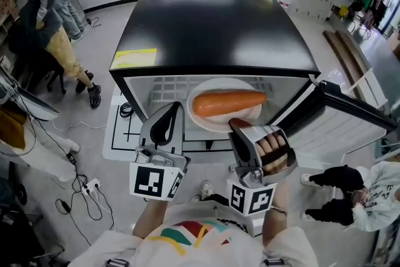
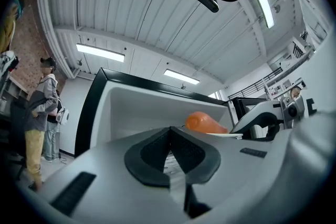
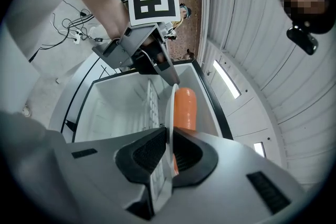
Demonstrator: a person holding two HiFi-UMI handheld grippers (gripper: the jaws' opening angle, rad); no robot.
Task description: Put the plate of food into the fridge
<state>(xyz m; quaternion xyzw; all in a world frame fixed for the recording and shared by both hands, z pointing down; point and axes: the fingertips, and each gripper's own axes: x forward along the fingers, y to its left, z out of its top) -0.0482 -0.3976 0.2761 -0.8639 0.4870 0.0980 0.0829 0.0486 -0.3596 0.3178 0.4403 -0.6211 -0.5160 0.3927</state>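
One yellow label [image 1: 133, 59], print unreadable, lies on the fridge [image 1: 219, 22].

Carrot [image 1: 228, 102] lies on plate [image 1: 215, 124] at fridge [image 1: 212, 28] opening

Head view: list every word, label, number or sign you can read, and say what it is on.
Yellow label on the fridge top: print too small to read.
Square markers on the left gripper and right gripper cubes: black-and-white patterns, no letters.
Nothing else legible.
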